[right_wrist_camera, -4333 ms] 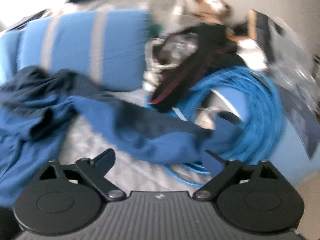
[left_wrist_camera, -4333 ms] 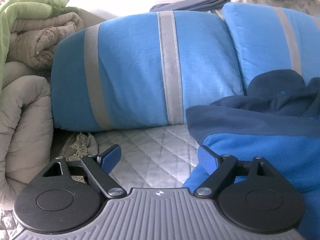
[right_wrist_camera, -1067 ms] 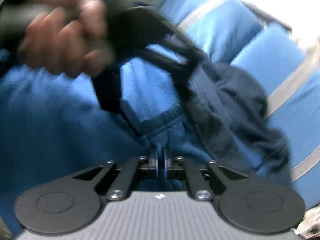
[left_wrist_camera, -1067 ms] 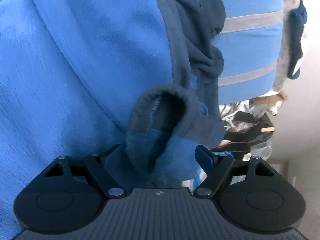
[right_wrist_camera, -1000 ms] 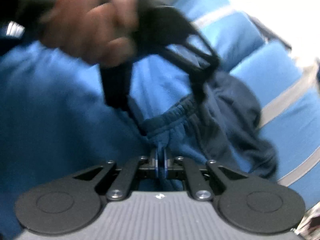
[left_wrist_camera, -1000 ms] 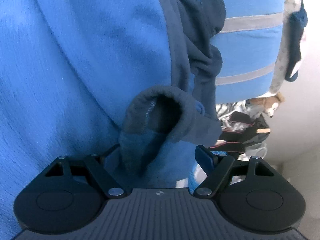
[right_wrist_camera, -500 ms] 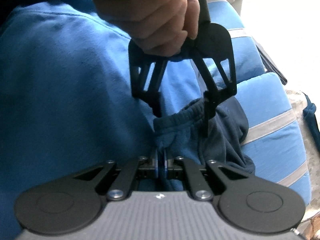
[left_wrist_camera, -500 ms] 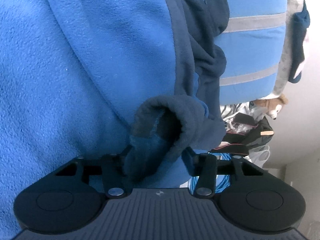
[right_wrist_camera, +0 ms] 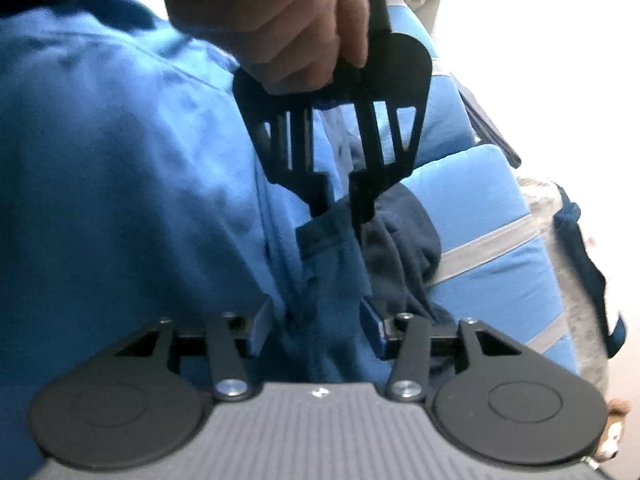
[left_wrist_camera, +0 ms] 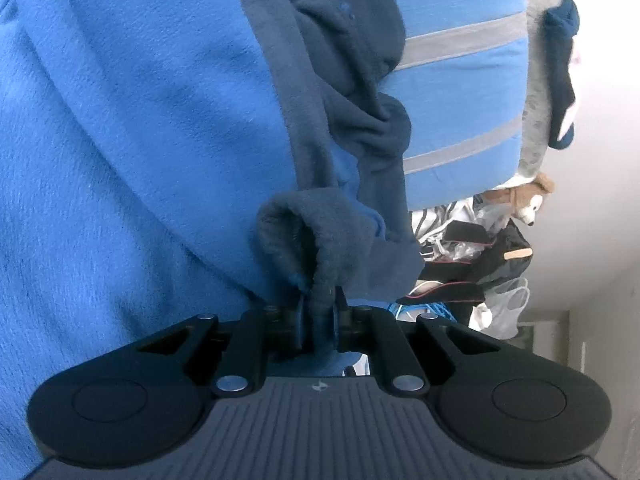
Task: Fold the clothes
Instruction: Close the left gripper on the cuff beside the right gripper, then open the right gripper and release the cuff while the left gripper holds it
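So the blue fleece garment (left_wrist_camera: 132, 128) is hanging up in the air right in front of both cameras, with the striped blue pillows (left_wrist_camera: 460, 92) behind it, which makes sense if the person is trying to shake it out and find the edges before folding. The left gripper (left_wrist_camera: 318, 320) is clamped down tight on the dark navy cuff (left_wrist_camera: 304, 236), fingers nearly together with the rolled fleece squashed between them, so that hand is the one carrying the weight. You can see the same thing from the right wrist camera: the person's hand (right_wrist_camera: 280, 20) holds that gripper from above and its tips pinch the navy edge. The right gripper (right_wrist_camera: 316, 330) is doing the opposite: its jaws are opening, the blue pads sit apart on either side of a fold of blue fabric, and as far as I can tell they aren't pressing on it, though the cloth bunches right there so it's a bit hard to be sure. My read is it's a hand-over, one side takes the cuff so the other can let go and grab somewhere better, probably further along the hem or the other sleeve. Folding itself hasn't really started.
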Available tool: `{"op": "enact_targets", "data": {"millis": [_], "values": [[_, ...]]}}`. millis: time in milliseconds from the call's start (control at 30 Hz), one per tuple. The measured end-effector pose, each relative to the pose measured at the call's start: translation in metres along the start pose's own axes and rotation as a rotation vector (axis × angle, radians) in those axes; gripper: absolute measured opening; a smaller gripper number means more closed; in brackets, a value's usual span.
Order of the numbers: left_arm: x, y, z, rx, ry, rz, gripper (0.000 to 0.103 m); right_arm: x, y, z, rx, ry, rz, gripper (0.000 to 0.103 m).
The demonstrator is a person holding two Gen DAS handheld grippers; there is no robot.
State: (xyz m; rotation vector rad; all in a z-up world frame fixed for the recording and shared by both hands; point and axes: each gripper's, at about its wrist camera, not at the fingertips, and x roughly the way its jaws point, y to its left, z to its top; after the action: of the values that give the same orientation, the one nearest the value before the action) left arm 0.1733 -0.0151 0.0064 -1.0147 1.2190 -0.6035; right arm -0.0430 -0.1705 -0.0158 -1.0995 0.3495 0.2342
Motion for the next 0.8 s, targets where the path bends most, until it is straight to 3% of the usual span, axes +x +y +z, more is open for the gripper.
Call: {"op": "enact_targets", "data": {"millis": [200,233,267,300,367,467,633,800], "values": [[0.003,0.011,0.002,-0.078,0.014,-0.014,0.014,0.007,0.025,0.005,-0.15,-0.007,-0.065,0.061],[0.004,0.012,0.002,-0.087,0.016,-0.01,0.014,0.01,0.025,0.005,-0.156,-0.004,-0.067,0.052],[0.004,0.013,0.003,-0.09,0.016,0.004,0.021,0.011,0.022,0.005,-0.144,-0.001,-0.062,0.035],[0.004,0.013,0.003,-0.092,0.017,0.019,0.029,0.013,0.019,0.006,-0.132,0.002,-0.056,0.028],[0.004,0.013,0.004,-0.085,0.017,0.033,0.058,0.016,0.01,0.008,-0.084,0.007,-0.039,0.018],[0.001,0.008,0.004,-0.053,0.014,0.025,0.073,0.015,-0.019,0.011,0.089,0.014,0.002,0.007],[0.01,0.008,-0.001,-0.062,0.049,-0.008,0.073,0.011,-0.051,0.01,0.294,0.015,0.049,0.007],[0.015,0.016,-0.002,-0.124,0.009,-0.081,0.068,0.006,-0.047,0.01,0.278,0.005,0.057,0.007]]}}
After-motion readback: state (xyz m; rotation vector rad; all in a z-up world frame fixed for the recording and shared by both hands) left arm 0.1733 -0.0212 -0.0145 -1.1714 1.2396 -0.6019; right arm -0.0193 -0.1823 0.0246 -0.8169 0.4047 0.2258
